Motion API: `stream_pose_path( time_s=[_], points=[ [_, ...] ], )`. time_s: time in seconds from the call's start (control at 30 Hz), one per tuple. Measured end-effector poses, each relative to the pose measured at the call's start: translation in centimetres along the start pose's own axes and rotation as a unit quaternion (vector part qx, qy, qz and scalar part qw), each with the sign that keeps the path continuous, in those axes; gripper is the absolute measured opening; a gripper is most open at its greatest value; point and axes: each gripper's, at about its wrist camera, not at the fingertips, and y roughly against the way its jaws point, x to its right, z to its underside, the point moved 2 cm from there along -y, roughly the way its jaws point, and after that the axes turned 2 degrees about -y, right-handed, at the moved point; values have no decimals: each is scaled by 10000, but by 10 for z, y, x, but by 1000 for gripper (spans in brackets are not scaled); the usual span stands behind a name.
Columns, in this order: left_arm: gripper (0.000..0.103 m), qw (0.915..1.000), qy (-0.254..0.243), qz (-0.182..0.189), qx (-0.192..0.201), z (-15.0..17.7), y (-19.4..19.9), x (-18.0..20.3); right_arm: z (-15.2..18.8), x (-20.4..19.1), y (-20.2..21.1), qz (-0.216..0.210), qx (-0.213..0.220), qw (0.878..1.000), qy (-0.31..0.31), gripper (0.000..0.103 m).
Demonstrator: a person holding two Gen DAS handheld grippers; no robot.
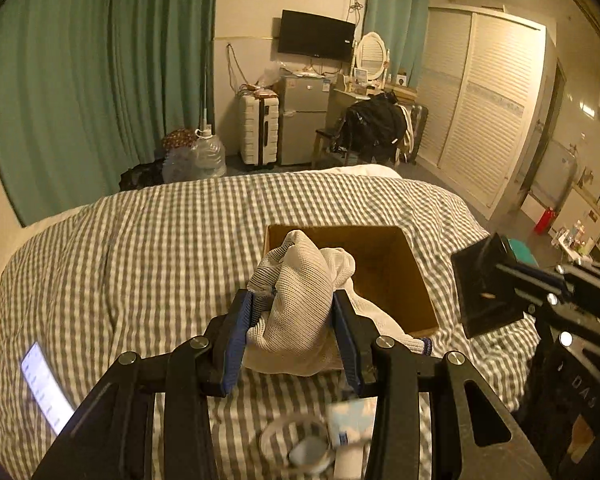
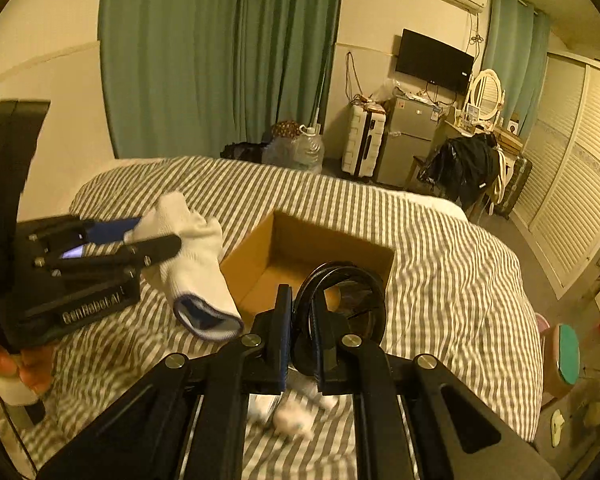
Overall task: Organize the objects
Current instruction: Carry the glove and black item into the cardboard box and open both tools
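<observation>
My left gripper [image 1: 294,316] is shut on a white sock [image 1: 296,300] with a blue-trimmed cuff and holds it above the near edge of an open cardboard box [image 1: 384,264] on the bed. In the right wrist view the sock [image 2: 196,248] hangs from the left gripper [image 2: 156,244], left of the box [image 2: 284,248]. My right gripper [image 2: 302,320] is shut on a black roll of tape [image 2: 342,304] and holds it over the box's near edge. The right gripper also shows in the left wrist view [image 1: 484,292].
The bed has a grey-and-white checked cover [image 1: 160,248]. A lit phone [image 1: 46,388] lies on it at the left. Small white items [image 1: 328,436] lie on the cover below my left gripper; more lie below my right gripper [image 2: 292,416]. Beyond the bed stand a suitcase [image 1: 259,130] and a chair [image 1: 374,128].
</observation>
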Motion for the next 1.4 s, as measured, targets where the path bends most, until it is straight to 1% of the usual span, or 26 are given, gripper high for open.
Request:
stream_pose_path(
  time_s=[0.2, 0.37, 0.47, 0.63, 0.7, 0.73, 0.83, 0.97, 1.03, 1.07, 1.13, 1.17, 1.2, 1.23, 1.27, 1.3, 1.33, 1.4],
  points=[
    [41, 9999, -100, -5, -123, -28, -53, 7, -40, 17, -47, -63, -26, 10000, -70, 9],
    [41, 9994, -159, -12, -313, -38, -102, 11, -55, 33, -99, -95, -172, 9998, -79, 9],
    [41, 9988, -290, -25, -403, -36, -128, 16, -58, 46, -132, -126, -252, 9994, -221, 8],
    [41, 9978, -310, 82, -580, -25, -167, 23, -51, 66, -181, -143, -500, 9980, -347, 9],
    [41, 9979, -193, 131, -602, -20, -178, 23, -46, 72, -199, -158, -617, 9972, -387, 9],
    [41, 9975, -190, 193, -650, -17, -184, 23, -42, 74, -207, -172, -651, 9969, -416, 9],
    [41, 9971, -193, 219, -705, -7, -195, 25, -30, 77, -224, -236, -741, 9959, -471, 9],
    [41, 9962, -193, 286, -797, 5, -206, 26, -18, 81, -240, -312, -864, 9944, -525, 9],
    [44, 9942, -203, 365, -991, 9, -211, 25, -14, 81, -243, -323, -914, 9937, -554, 9],
    [47, 9927, -204, 408, -1113, 11, -212, 26, -13, 82, -244, -318, -942, 9933, -581, 9],
    [48, 9922, -203, 454, -1142, 11, -208, 28, -11, 82, -241, -310, -959, 9929, -635, 9],
    [53, 9926, -219, 473, -1096, 11, -203, 29, -11, 83, -239, -311, -952, 9928, -656, 10],
    [60, 9929, -235, 486, -1063, 9, -198, 30, -12, 84, -235, -297, -934, 9928, -684, 14],
    [65, 9932, -249, 486, -1026, 7, -192, 31, -14, 86, -232, -270, -923, 9929, -704, 26],
    [74, 9938, -260, 465, -974, 2, -184, 33, -16, 87, -226, -228, -898, 9931, -724, 33],
    [79, 9945, -263, 440, -915, -2, -178, 33, -18, 87, -220, -188, -853, 9935, -733, 46],
    [81, 9951, -263, 416, -853, -6, -171, 33, -21, 88, -211, -133, -780, 9941, -746, 52],
    [84, 9962, -286, 339, -751, -14, -155, 32, -28, 90, -194, -52, -660, 9949, -763, 55]
  ],
)
